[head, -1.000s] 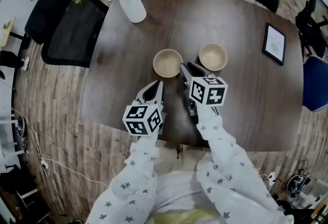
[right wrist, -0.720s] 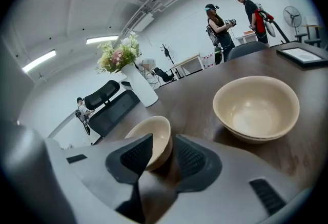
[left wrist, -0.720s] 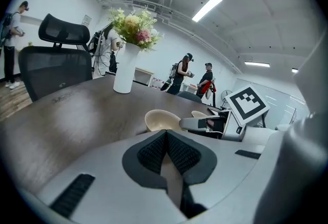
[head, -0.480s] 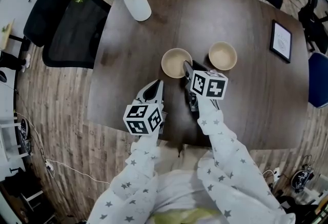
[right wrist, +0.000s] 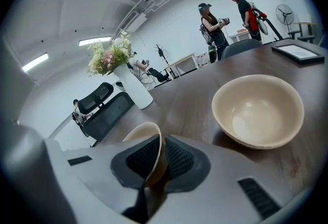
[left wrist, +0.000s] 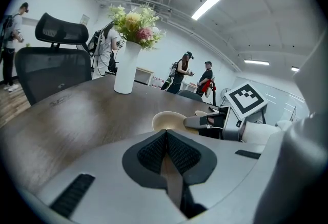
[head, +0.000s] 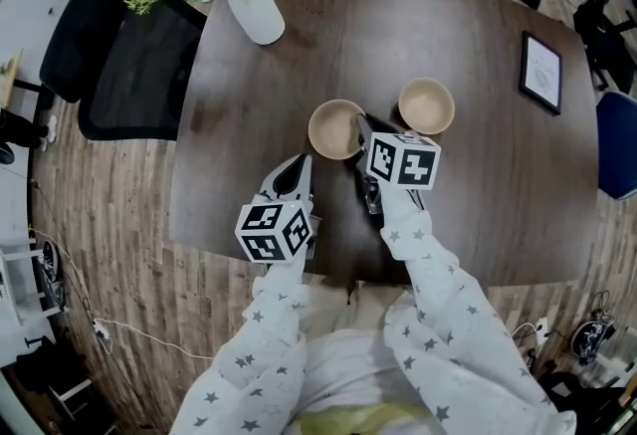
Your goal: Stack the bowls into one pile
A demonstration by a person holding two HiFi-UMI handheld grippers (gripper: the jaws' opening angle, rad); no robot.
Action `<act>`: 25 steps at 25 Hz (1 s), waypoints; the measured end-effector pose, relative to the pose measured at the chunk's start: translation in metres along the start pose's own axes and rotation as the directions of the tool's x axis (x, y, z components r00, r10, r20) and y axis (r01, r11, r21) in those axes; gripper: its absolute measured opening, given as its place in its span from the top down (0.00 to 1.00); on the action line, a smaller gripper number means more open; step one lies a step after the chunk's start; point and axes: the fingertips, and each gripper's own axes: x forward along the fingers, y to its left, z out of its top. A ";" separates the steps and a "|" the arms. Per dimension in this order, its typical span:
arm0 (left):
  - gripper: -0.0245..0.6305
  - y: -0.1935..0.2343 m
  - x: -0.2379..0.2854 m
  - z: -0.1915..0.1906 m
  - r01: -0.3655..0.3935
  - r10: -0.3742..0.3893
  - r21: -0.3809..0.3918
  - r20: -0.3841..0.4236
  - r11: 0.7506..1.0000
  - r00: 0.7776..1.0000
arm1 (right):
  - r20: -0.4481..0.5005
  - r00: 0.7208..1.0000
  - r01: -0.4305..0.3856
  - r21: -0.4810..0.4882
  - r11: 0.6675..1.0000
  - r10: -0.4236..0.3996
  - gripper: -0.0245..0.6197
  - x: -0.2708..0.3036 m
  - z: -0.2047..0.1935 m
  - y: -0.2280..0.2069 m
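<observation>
Since 1 s ago the right gripper [head: 360, 127] has come down a little onto the rim of the round beige bowl [head: 331, 127] at frame centre. Its jaws have just been closing. In the right gripper view the bowl wall stands btw. the black ribbed pads [right wrist: 138, 159], one pad inside and one outside, so the gripper is pinching the rim on the side toward the person.

The second beige bowl of same shape [head: 426, 106] sits to the upper right, apart from the first. Both are on the dark brown wooden table [head: 249, 124]. The left gripper [head: 300, 164] waits at lower left of centre, jaws pressed together w/ nothing in them.

Step in hand, as I judge it: lift the pinched bowl and nest it in the other one. The grip is on one edge only, so the bowl will probably want to tip or swing.
- Lift slowly and keep the wrist steady.
- Carry it just high enough to clear the second rim.
- Centre it over the second bowl, lower until it seats, and only then spread the jaws.
- If the target bowl slides, the left gripper could steady it from the outside.
</observation>
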 end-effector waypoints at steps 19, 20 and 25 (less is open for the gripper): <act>0.92 -0.056 0.027 0.012 0.060 -0.060 0.023 0.010 0.998 0.998 | 0.249 0.966 0.039 0.120 0.992 -0.068 0.89 -0.073 0.071 -0.049; 0.93 -0.060 0.030 0.012 0.066 -0.067 0.027 0.008 0.997 0.998 | 0.260 0.962 0.046 0.132 0.990 -0.079 0.89 -0.077 0.074 -0.055; 0.92 -0.080 0.043 0.013 0.098 -0.097 0.050 -0.004 0.994 0.995 | 0.309 0.944 0.056 0.195 0.979 -0.115 0.89 -0.094 0.085 -0.080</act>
